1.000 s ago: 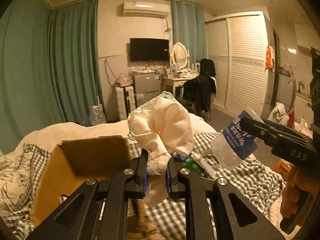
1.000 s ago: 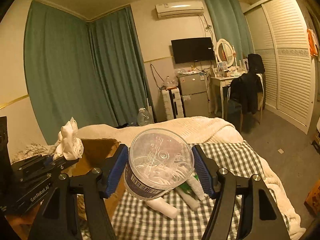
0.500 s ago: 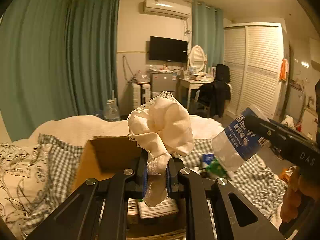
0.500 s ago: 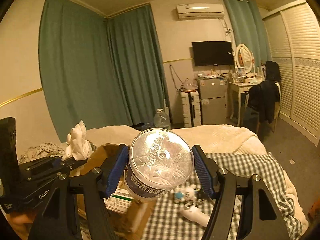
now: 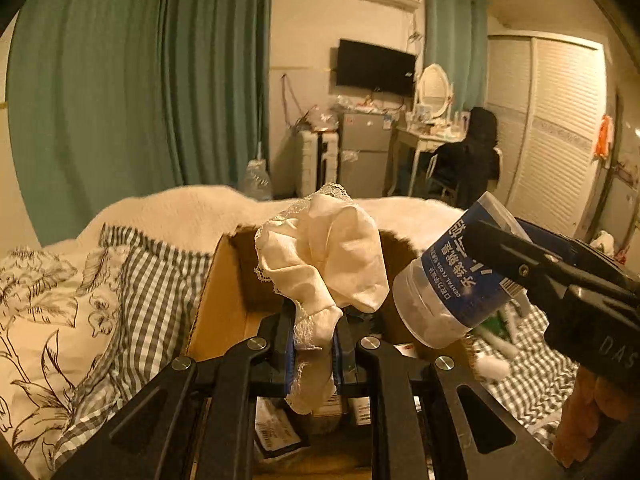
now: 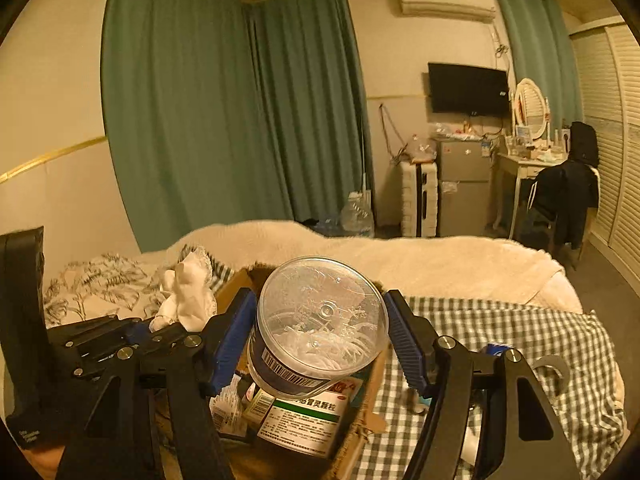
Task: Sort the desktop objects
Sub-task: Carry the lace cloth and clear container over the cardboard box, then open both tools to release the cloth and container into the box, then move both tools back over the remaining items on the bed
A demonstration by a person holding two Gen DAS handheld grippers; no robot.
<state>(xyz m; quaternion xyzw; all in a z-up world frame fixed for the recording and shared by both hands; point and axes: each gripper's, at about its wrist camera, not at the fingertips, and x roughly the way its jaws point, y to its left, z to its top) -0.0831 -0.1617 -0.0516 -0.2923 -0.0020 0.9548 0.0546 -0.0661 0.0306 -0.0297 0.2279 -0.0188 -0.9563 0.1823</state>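
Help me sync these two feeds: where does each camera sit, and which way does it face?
Left wrist: on the left gripper, looking over the box toward the TV wall; its jaws pinch a cloth; right gripper and a hand show at right.
Right wrist: on the right gripper, same heading; jaws hold a jar; left gripper at left.
Shared: box, cloth, jar, bed, TV.

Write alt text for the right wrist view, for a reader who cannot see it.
The right tool grips a clear plastic jar above an open cardboard box of packets on a checked bedspread. Beside it, the left tool pinches a cream lace cloth.
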